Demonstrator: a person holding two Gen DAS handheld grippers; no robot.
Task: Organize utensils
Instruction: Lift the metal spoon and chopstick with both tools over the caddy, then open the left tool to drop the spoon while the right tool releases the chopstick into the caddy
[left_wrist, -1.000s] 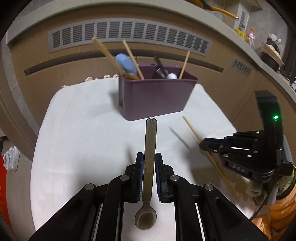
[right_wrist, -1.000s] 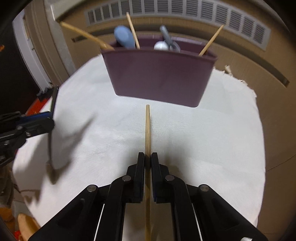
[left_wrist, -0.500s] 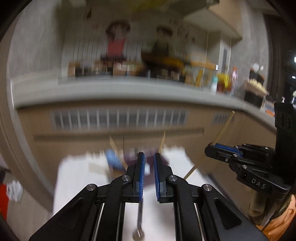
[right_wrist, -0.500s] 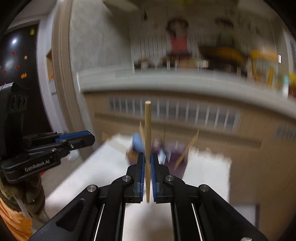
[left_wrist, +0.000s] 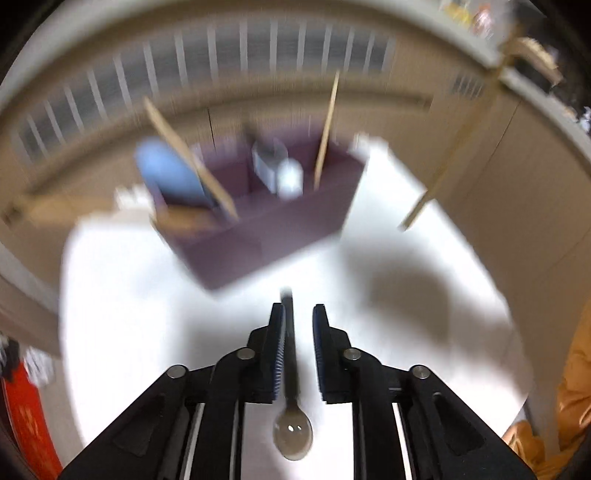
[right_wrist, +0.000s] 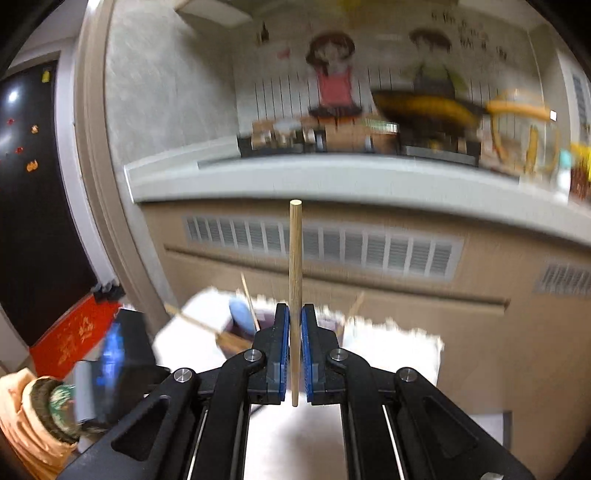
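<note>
Cloth (left_wrist: 147, 295) covers the table under the purple bin (left_wrist: 273, 236). The left gripper (left_wrist: 298, 314) has just been opening, its spoon (left_wrist: 291, 435) loose between the jaws. The right gripper (right_wrist: 294, 314) pinches a chopstick (right_wrist: 295, 258) upright.

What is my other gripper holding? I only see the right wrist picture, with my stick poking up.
Observer: A spoon lies between the jaws of the left gripper, with its bowl toward the camera.
Operator: Is it squeezed tight?
Observer: No. The jaws have just been opening. The handle leans on one pad, and there is a gap to the other.
Operator: What's in the box behind my fingers?
Observer: Silver utensils stand near the middle of the purple holder. They are blurred, so I can't tell what kind they are.
</note>
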